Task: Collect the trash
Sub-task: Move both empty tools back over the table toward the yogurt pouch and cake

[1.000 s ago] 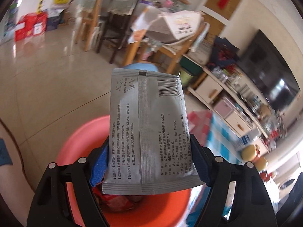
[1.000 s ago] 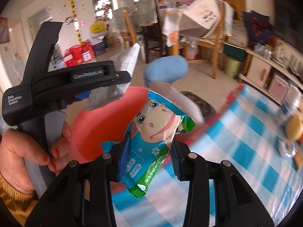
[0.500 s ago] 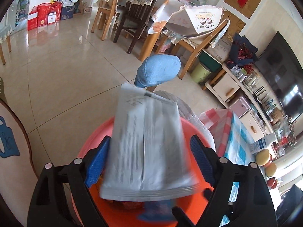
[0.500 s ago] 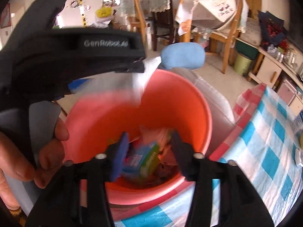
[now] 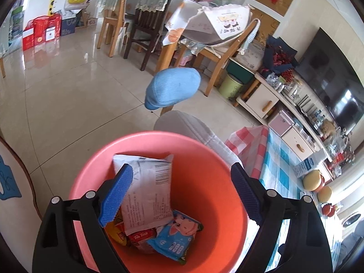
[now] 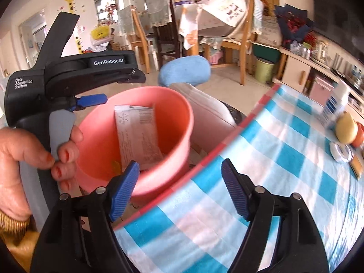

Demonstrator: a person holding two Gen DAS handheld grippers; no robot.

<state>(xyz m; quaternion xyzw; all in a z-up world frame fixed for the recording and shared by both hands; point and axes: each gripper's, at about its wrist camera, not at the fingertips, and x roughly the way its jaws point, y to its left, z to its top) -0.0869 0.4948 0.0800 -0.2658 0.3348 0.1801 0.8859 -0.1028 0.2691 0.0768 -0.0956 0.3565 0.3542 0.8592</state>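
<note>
- Left gripper [image 5: 180,192]: jaws spread wide, nothing between the blue pads; it hangs directly over the mouth of the pink bucket [image 5: 218,159]
- Right gripper [image 6: 179,187]: jaws spread apart, holding nothing; it sits over the edge of the blue-and-white checked tablecloth [image 6: 284,159], just beside the bucket
- Silver-grey printed sachet [image 5: 145,191] lies inside the bucket, leaning against the inner wall, barcode end uppermost
- Blue cartoon snack wrapper [image 5: 176,238] lies at the bucket bottom, partly under the sachet's lower edge; a red wrapper [image 5: 141,237] touches it on the left
- Left hand [image 6: 29,150], red nail polish, grips the left gripper's handle beside the bucket
</note>
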